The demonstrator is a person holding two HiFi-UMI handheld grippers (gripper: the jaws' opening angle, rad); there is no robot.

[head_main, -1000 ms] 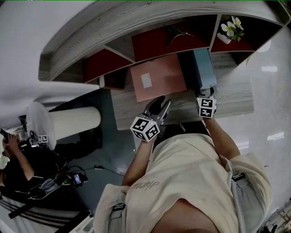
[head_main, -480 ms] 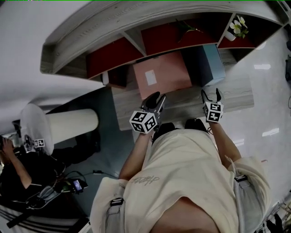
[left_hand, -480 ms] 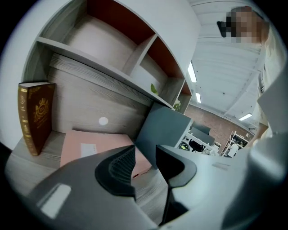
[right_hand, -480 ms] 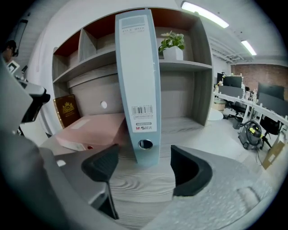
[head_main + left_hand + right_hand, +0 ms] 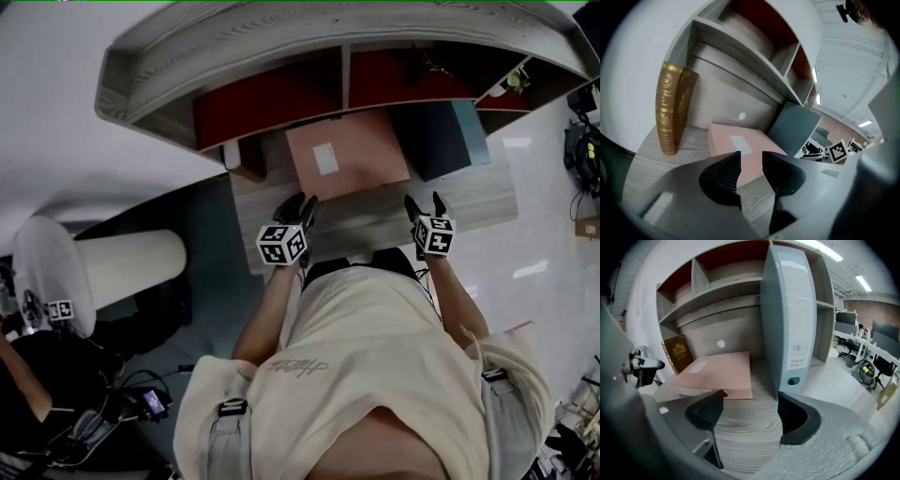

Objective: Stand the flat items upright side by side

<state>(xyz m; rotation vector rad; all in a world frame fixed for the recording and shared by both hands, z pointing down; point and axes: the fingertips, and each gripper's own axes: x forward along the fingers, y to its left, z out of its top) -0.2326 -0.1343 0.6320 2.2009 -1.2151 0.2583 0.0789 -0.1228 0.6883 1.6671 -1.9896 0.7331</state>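
Right gripper view: pink white-labelled folder (image 5: 719, 369) flat; left gripper (image 5: 751, 158), right gripper (image 5: 750, 403) fingers apart

dim even light, fisheye warp, dark corners

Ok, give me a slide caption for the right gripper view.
Open right gripper faces an upright grey binder beside a flat pink folder.

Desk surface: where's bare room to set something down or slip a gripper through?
Free: the front strip of the wood-grain desk, in front of the flat pink folder; the gap between the upright brown gilt book and that folder; the bare desk right of the upright grey-blue binder. Crowded: folder beside binder, only a narrow slot between.
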